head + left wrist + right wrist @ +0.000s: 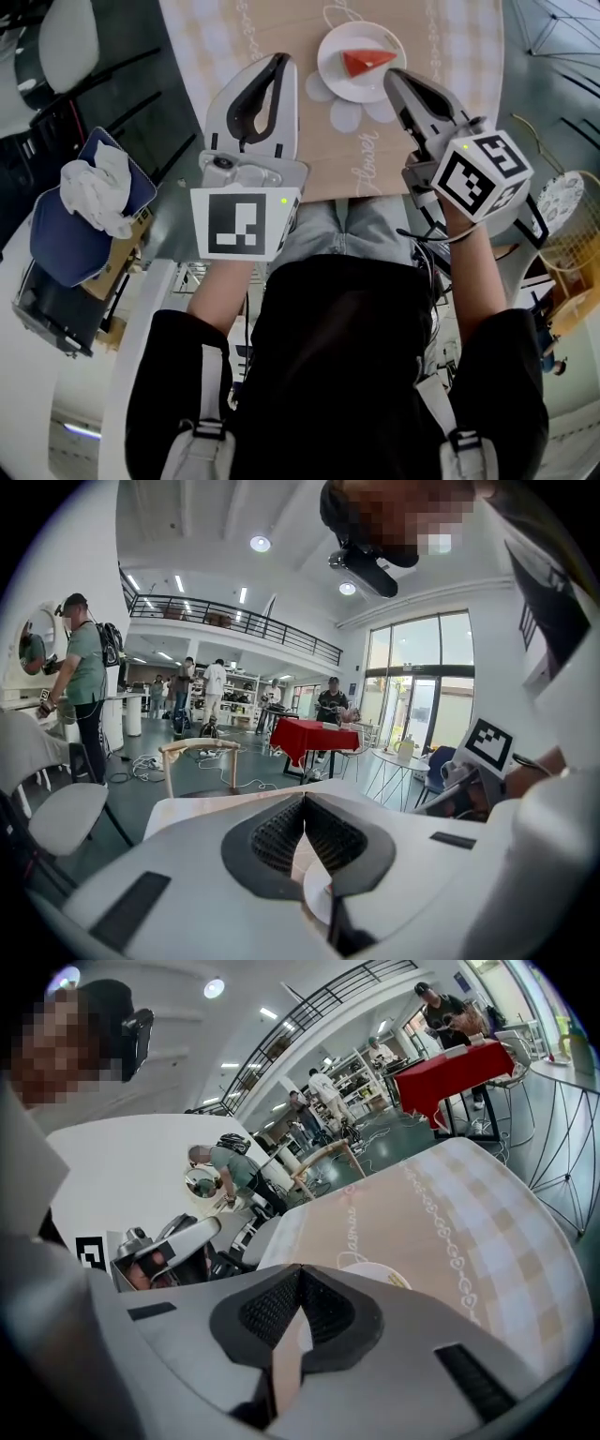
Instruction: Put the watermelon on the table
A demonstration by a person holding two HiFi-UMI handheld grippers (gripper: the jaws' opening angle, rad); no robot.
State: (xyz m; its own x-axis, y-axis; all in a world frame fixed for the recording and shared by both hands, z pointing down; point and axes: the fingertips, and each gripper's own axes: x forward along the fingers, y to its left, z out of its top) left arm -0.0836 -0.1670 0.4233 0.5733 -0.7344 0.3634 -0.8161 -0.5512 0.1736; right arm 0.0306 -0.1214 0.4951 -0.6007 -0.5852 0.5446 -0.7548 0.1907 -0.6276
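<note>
Evidently the job is finished: the watermelon (366, 62), a red wedge, lies on a white plate (328, 67) that sits on the tabletop (469, 56), well in from the near edge. That spot keeps the fruit safe from a knock at the rim of the tabletop.

The left tool (281, 58) is clenched on nothing. Its own view shows the ribbed pads meeting at the tip, with only cloth and a sliver of plate in the gap behind them. The right tool (389, 73) is likewise clenched and empty, its pads together at the tip. Both point away from the person and flank the plate, which I read as hands with nothing left to carry.

In the head view the left tool's tip is apart from the plate's left rim, while the right tool's tip shows just beside the right rim. How high either one hangs over the cloth I cannot tell.

The tabletop's near edge runs under the tool bodies, so pulling back toward the person looks unobstructed. Bare cloth lies open left of the plate and beyond it. A blue pad (66, 234) rests off the tabletop at the left, well apart. The one tight place is the right rim of the plate: a sideways sweep of the right tool could nudge it.
</note>
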